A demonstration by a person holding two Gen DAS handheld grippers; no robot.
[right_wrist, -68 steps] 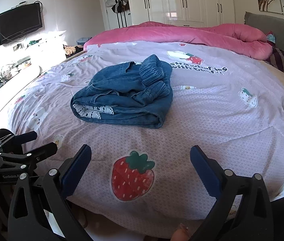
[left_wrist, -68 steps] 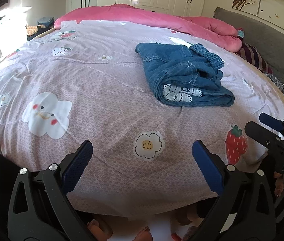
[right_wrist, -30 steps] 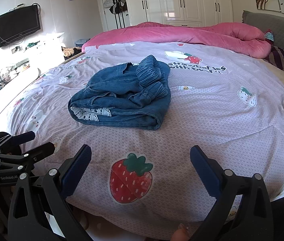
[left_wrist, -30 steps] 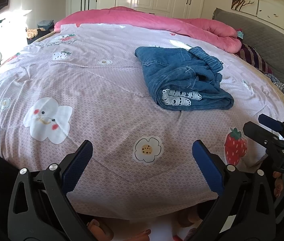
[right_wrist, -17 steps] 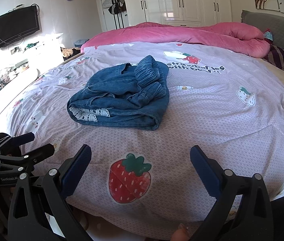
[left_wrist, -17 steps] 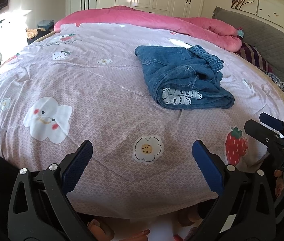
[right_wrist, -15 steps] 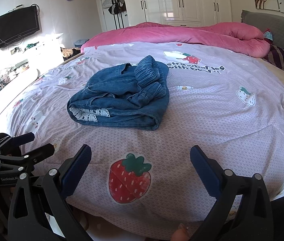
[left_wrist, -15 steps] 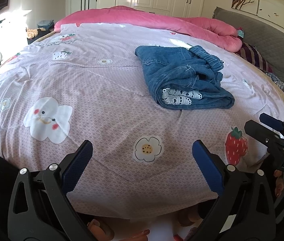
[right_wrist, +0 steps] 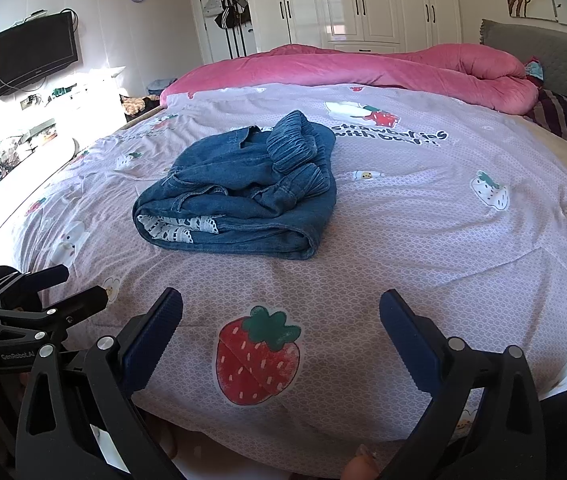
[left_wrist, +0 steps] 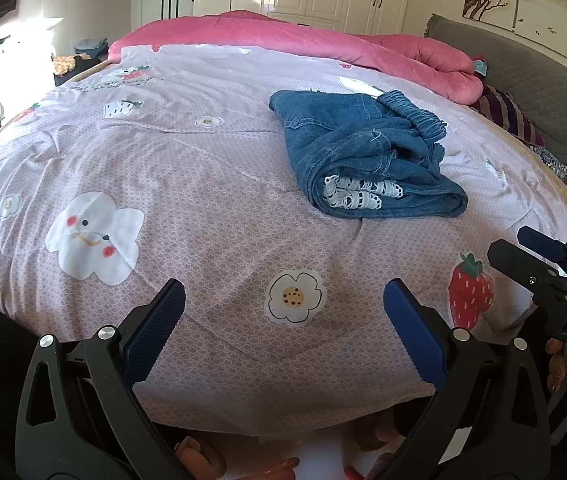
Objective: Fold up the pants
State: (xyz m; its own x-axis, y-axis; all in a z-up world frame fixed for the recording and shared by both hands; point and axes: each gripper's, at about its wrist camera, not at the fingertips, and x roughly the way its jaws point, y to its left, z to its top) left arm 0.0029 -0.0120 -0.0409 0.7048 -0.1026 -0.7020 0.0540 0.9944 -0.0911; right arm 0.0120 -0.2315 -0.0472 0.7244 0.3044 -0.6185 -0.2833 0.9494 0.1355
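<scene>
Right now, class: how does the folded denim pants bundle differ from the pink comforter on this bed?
The pants are blue denim with white lace showing at the near edge; the pink comforter is plain plush pink. The pants form a small compact fold mid-bed; the comforter is a long roll across the far end. Both lie on the printed bedspread, untouched by either gripper.

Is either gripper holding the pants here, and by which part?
Nothing is held. Left gripper and right gripper are open; the pants lie untouched.
</scene>
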